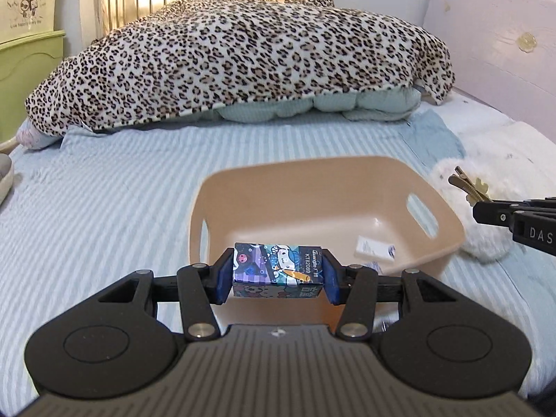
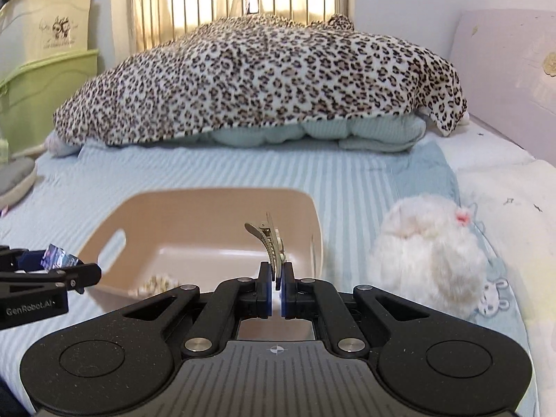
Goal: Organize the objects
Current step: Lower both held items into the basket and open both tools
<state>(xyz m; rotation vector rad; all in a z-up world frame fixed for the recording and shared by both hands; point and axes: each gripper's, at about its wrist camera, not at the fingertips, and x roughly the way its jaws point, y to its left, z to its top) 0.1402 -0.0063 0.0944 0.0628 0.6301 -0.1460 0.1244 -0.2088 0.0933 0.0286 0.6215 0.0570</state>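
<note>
a small rectangular cartoon-printed box (image 1: 279, 268) sits clamped between the left gripper (image 1: 278, 274) pads, over the 6 o'clock rim of the beige plastic basket with handle slots (image 1: 448, 232). the right gripper (image 2: 277, 286) pinches a metal hair clip (image 2: 271, 243) upright. a fluffy white plush toy (image 2: 427, 253) lies at the basket's 3 o'clock on the blue striped bedsheet (image 1: 104, 208).
</note>
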